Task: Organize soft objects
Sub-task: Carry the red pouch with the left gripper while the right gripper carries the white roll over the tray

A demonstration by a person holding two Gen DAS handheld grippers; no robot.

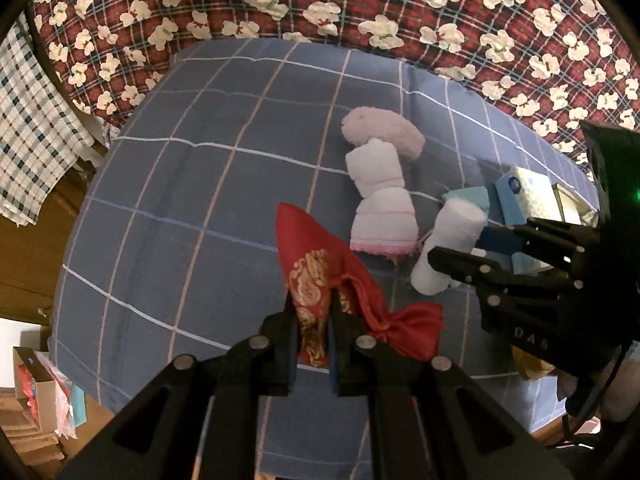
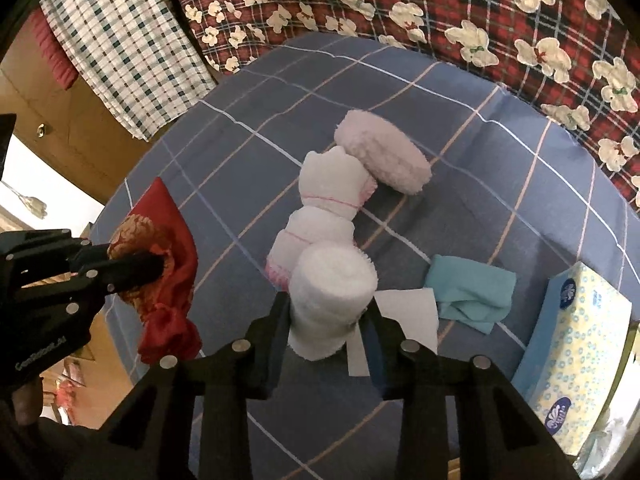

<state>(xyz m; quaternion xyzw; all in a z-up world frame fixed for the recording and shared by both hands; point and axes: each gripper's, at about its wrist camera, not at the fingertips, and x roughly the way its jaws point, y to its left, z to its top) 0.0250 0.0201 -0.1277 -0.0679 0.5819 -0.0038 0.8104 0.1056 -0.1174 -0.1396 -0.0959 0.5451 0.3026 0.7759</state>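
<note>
The left gripper (image 1: 312, 320) is clenched on the red pouch (image 1: 320, 264) at the near left of the blue checked bed cover (image 1: 160, 200), and the right gripper (image 2: 326, 320) grasps the white towel roll (image 2: 328, 300) just near the tied white cloth bundle (image 2: 324, 208) and the pink pad (image 2: 384, 156). To do this step well, I think each soft piece should be lowered fully onto the cover beside the row before the jaws release. Otherwise the roll may tip or unroll, or the pouch may drag.
</note>
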